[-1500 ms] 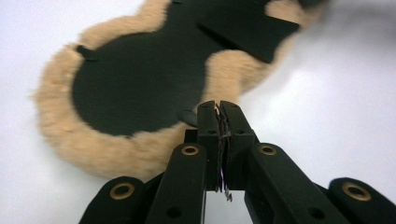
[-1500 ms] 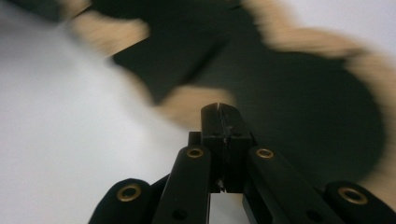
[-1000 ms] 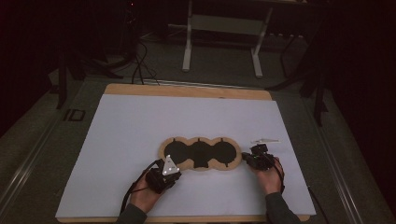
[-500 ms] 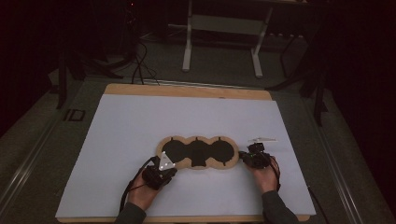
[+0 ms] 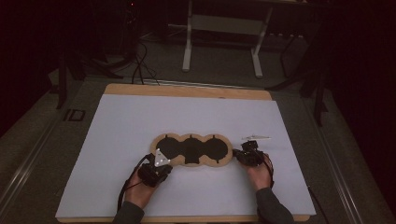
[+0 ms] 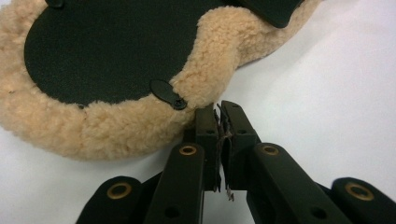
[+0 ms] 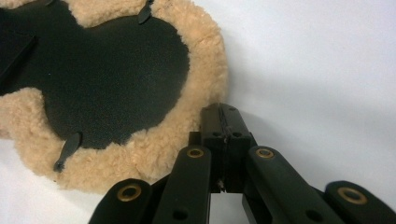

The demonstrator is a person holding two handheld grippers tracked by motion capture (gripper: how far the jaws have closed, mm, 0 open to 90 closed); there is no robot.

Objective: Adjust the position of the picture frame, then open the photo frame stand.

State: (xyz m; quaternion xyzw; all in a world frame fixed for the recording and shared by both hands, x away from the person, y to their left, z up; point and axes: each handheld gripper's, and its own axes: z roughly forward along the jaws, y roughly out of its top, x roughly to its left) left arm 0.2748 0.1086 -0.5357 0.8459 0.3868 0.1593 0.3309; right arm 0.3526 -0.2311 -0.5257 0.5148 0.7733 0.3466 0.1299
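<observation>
Fleece pad [image 5: 191, 150]: flat, mid-tabletop [image 5: 116, 130]. Left tool [image 6: 219, 109] and right tool [image 7: 224, 112]: jaws together, empty, at opposite ends. Advice: open both, pinch fleece rim evenly before lifting.

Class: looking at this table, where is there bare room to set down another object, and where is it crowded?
Free: the white sheet behind the fleece pad, and its left side. Crowded: the near edge, where the left gripper and right gripper flank the pad's ends.
</observation>
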